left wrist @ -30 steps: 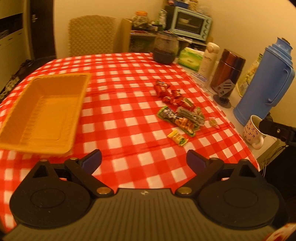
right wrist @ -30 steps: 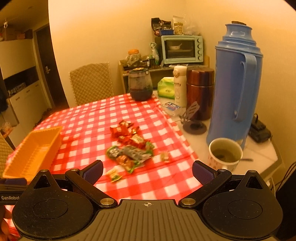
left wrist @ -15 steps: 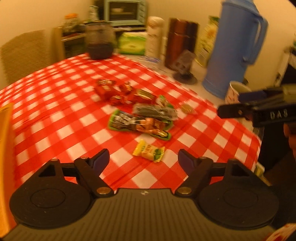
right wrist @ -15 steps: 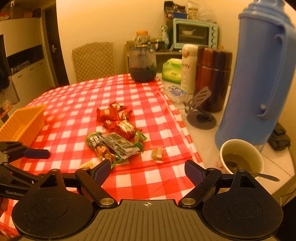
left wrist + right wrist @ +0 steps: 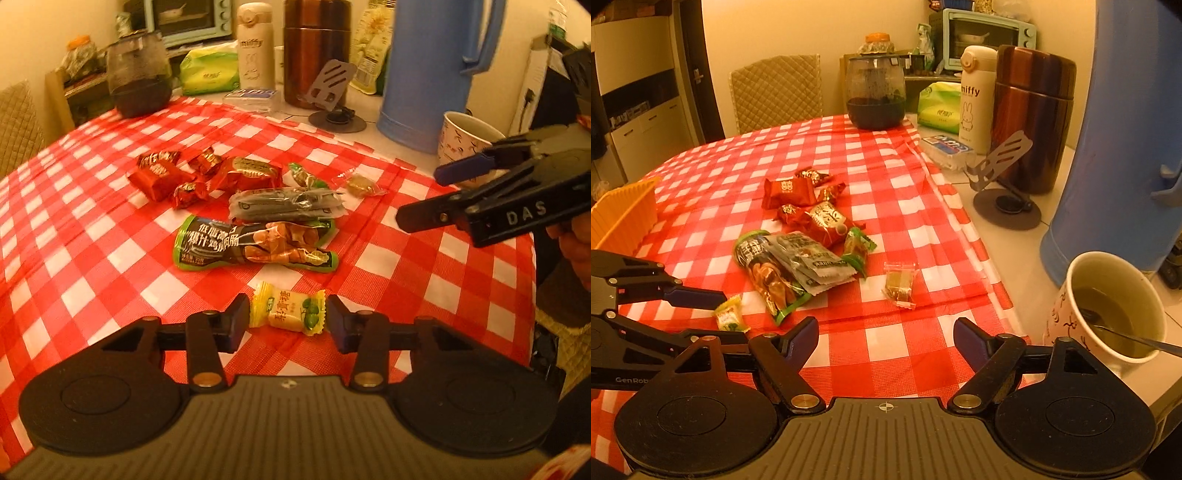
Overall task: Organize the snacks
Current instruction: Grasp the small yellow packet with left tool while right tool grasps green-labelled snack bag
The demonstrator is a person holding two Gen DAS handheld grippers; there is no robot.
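— So where is the yellow candy (image 5: 290, 309)?
— Lying on the table (image 5: 110, 236) between the left gripper (image 5: 288, 319)'s closing jaws, with slim gaps either side.
— And the right gripper (image 5: 886, 341)?
— Its jaws stand spread and narrowing over bare cloth; only its view shows the orange basket (image 5: 622, 218).

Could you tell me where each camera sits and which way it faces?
Left wrist: on the left gripper, angled down at the yellow wrapped candy between its closing jaws; the right gripper and a hand show.
Right wrist: on the right gripper, angled down over the red checked tablecloth, jaws closing on nothing; left gripper at left.
Shared: candy, snack pile, blue thermos.
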